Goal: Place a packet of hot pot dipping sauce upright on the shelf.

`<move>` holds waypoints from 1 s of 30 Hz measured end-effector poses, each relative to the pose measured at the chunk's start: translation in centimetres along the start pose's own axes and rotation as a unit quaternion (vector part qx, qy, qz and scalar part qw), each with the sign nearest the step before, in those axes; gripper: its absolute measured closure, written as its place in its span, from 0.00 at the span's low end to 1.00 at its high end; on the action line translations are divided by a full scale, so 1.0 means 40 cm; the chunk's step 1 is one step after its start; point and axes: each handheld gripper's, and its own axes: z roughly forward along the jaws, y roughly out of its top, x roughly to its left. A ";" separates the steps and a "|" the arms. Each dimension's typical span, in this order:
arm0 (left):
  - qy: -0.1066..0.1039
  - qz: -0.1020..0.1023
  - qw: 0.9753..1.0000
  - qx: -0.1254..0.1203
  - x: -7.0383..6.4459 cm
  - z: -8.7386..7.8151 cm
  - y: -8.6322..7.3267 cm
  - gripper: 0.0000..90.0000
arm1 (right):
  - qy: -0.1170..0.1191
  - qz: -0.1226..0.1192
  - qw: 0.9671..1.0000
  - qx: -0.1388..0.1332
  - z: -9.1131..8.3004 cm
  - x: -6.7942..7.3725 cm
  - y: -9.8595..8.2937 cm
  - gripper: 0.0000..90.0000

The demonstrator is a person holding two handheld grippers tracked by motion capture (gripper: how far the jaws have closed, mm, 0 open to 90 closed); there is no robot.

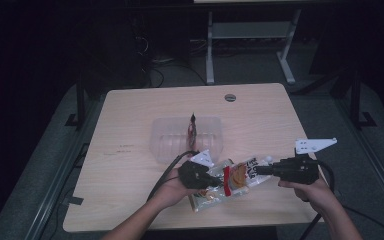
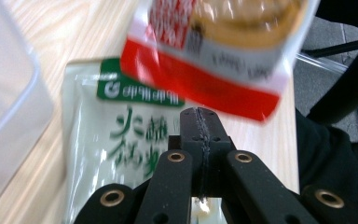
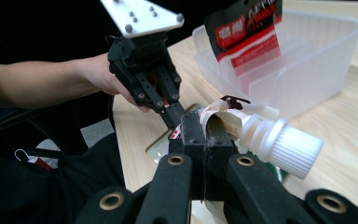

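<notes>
A red-and-white spouted pouch (image 1: 242, 176) with a white screw cap (image 3: 284, 144) hangs just above the table's front, stretched between both grippers. My right gripper (image 1: 259, 170) is shut on its top beside the spout, jaws (image 3: 200, 122) clamped on the foil. From the other side my left gripper (image 1: 221, 181) is shut, its tips (image 2: 200, 112) pinching the pouch's red bottom edge (image 2: 200, 84). The left gripper (image 3: 173, 122) also appears in the right gripper view. Under the pouch a green-and-white packet (image 2: 107, 140) lies flat on the table (image 1: 130, 180).
A clear plastic bin (image 1: 165, 145) stands mid-table behind the grippers, with a dark red packet (image 1: 193, 131) upright in it. The bin's wall (image 2: 9, 93) is close on the left gripper's left. The table's front edge is near the hands.
</notes>
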 end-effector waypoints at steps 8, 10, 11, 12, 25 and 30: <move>0.026 -0.033 0.999 -0.009 0.015 -0.125 -0.090 1.00 | 0.011 -0.018 1.000 -0.013 0.015 0.016 0.046 0.99; 0.037 -0.043 0.998 -0.014 0.022 -0.157 -0.116 1.00 | 0.016 -0.024 0.999 -0.018 0.023 0.021 0.061 0.99; 0.040 -0.050 0.998 -0.018 0.025 -0.171 -0.130 1.00 | 0.017 -0.027 0.999 -0.019 0.027 0.024 0.070 0.99; 0.046 -0.055 0.997 -0.018 0.028 -0.185 -0.143 1.00 | 0.018 -0.032 0.999 -0.019 0.030 0.025 0.078 0.99; 0.082 -0.120 0.989 -0.028 0.031 -0.306 -0.285 0.92 | 0.033 -0.045 0.998 -0.039 0.080 0.026 0.178 0.99; 0.088 -0.125 0.988 -0.011 0.026 -0.324 -0.320 0.83 | 0.043 -0.050 0.996 -0.053 0.100 0.027 0.218 0.99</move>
